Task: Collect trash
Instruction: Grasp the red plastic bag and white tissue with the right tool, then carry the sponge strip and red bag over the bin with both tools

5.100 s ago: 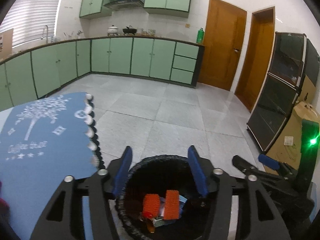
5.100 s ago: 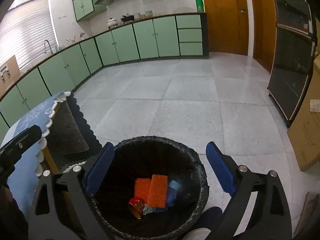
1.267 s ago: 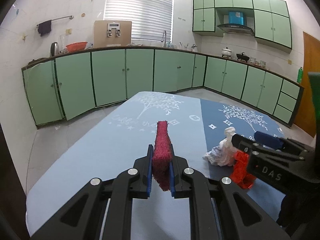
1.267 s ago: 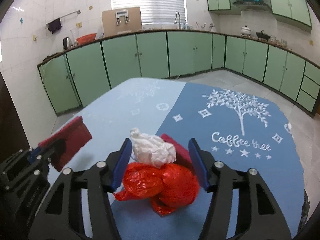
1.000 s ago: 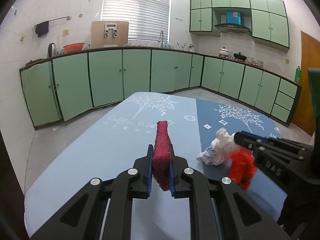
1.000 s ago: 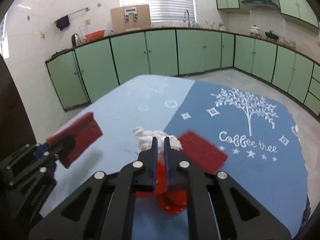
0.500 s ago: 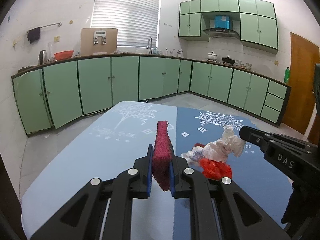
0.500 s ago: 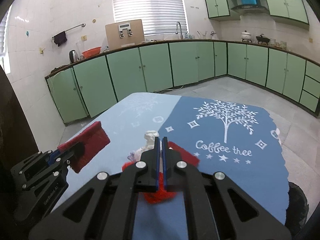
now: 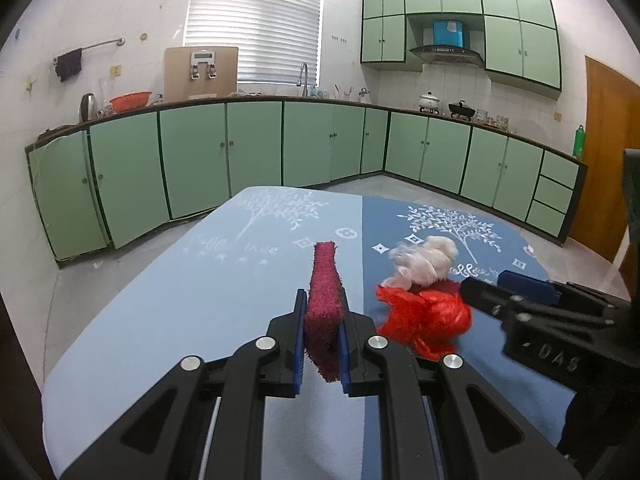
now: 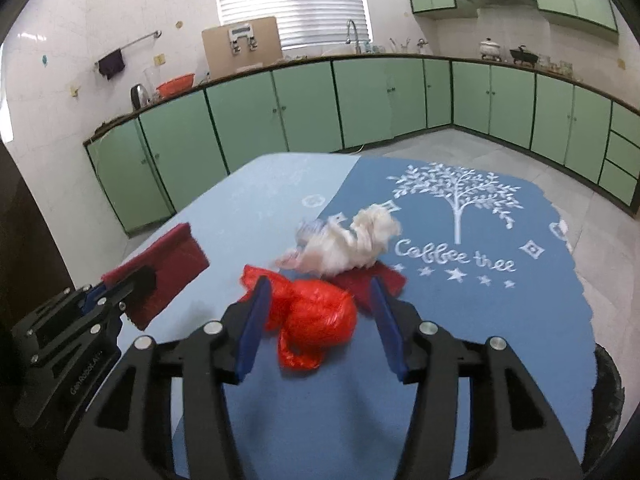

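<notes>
My left gripper [image 9: 323,322] is shut on a dark red scouring pad [image 9: 325,288], held upright above the blue tablecloth; the pad also shows in the right wrist view [image 10: 160,272]. My right gripper [image 10: 320,320] is open around a crumpled red plastic bag [image 10: 312,316] that lies on the cloth. A white crumpled tissue [image 10: 352,244] rests just beyond it on a second dark red pad [image 10: 370,282]. The bag [image 9: 424,316] and the tissue [image 9: 426,260] appear in the left wrist view, right of my left gripper.
The table [image 10: 460,380] has a light blue half and a dark blue half with a white tree print. The black bin's rim [image 10: 608,396] shows past the table's right edge. Green kitchen cabinets [image 9: 280,152] line the walls behind.
My right gripper was shut on the red bag and has now opened; the bag lies on the cloth between its fingers. My left gripper still holds the pad.
</notes>
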